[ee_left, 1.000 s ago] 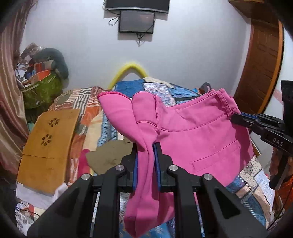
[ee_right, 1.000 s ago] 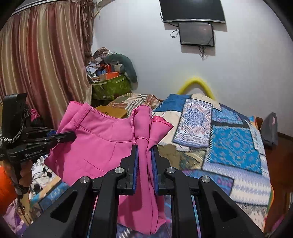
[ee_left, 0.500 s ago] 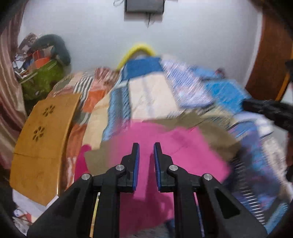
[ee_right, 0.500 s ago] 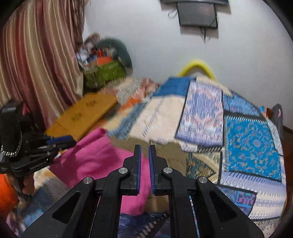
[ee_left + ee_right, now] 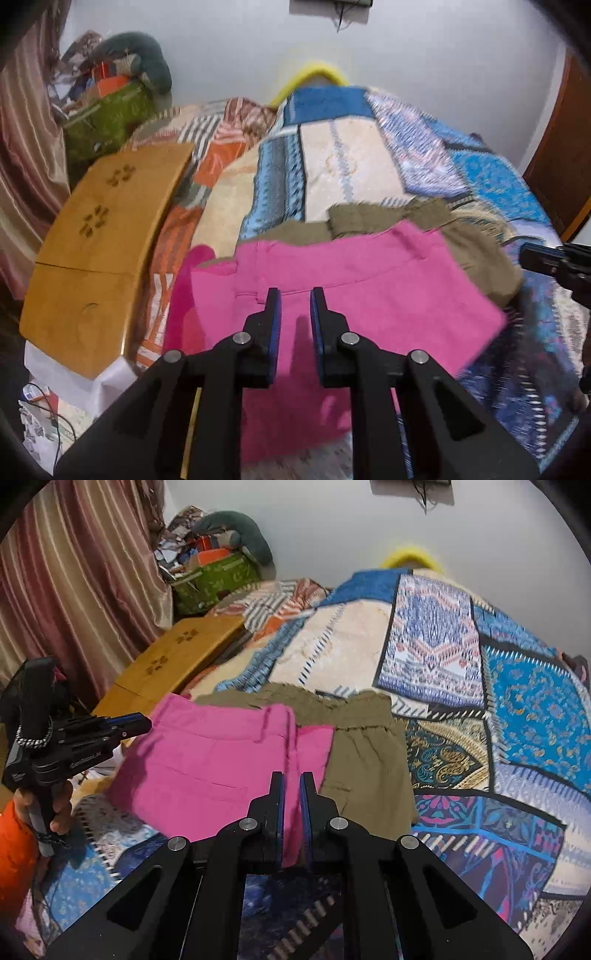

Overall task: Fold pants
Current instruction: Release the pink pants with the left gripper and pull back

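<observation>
- Wooden board point(image 5: 103, 236) at 9 o'clock of the bed, off to the side.
- Left gripper point(image 5: 295, 306): jaws nearly closed, narrow gap, nothing clamped; pink shows behind the gap only.
- Pink pants point(image 5: 351, 295) lie on patchwork quilt point(image 5: 347, 166), folded compact, waistband toward 12 o'clock, partly over olive garment point(image 5: 365, 760) at 2 o'clock.
- Right gripper point(image 5: 291, 786): jaws all but shut, empty, over pants' right edge.
- Est. fold mostly done; left: smoothing, maybe one more fold.

Olive garment point(image 5: 476, 254) partly under pants point(image 5: 351, 291)
</observation>
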The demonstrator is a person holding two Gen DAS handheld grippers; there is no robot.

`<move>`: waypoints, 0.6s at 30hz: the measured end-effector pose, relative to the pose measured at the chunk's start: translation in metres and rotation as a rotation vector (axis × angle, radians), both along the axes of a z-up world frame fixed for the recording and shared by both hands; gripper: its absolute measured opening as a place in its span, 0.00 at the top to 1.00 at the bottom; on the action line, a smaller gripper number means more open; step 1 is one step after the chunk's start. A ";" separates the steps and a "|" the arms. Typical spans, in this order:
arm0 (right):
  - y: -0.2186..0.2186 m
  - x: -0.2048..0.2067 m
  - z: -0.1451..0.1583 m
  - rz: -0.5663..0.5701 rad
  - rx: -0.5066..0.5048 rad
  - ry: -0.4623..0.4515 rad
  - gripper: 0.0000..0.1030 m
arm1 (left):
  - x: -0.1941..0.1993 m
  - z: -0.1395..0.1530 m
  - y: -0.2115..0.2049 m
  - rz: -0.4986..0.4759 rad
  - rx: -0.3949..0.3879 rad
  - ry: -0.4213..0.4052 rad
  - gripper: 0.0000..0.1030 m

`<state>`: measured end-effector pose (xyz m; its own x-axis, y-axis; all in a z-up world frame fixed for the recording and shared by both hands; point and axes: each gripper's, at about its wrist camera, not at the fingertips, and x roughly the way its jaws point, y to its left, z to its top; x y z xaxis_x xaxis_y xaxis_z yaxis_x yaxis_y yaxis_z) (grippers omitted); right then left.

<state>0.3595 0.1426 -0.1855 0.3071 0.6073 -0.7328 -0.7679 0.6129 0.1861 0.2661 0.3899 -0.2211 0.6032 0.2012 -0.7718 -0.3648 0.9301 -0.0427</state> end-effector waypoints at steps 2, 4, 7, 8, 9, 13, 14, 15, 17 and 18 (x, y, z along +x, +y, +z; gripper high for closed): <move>-0.007 -0.013 0.020 0.000 0.023 -0.040 0.93 | -0.016 0.025 -0.011 -0.007 -0.001 -0.036 0.85; -0.017 -0.032 0.047 0.003 0.065 -0.086 0.93 | -0.033 0.051 -0.025 -0.012 0.005 -0.078 0.85; -0.034 -0.063 0.084 -0.006 0.121 -0.158 0.93 | -0.064 0.095 -0.050 -0.019 0.018 -0.158 0.85; -0.042 -0.075 0.098 -0.009 0.144 -0.183 0.93 | -0.078 0.111 -0.060 -0.021 0.033 -0.191 0.85; -0.049 -0.087 0.110 -0.011 0.164 -0.203 0.93 | -0.088 0.123 -0.068 -0.021 0.047 -0.214 0.85; -0.081 -0.141 0.157 -0.009 0.242 -0.290 0.93 | -0.140 0.176 -0.105 -0.022 0.114 -0.330 0.73; -0.088 -0.154 0.167 -0.011 0.257 -0.314 0.93 | -0.156 0.190 -0.116 -0.018 0.128 -0.368 0.67; -0.096 -0.166 0.175 -0.011 0.268 -0.336 0.93 | -0.166 0.198 -0.123 -0.016 0.137 -0.389 0.64; -0.112 -0.192 0.192 -0.018 0.297 -0.374 0.93 | -0.192 0.216 -0.142 -0.017 0.165 -0.438 0.63; -0.120 -0.204 0.199 -0.024 0.317 -0.389 0.93 | -0.208 0.225 -0.155 -0.016 0.187 -0.468 0.62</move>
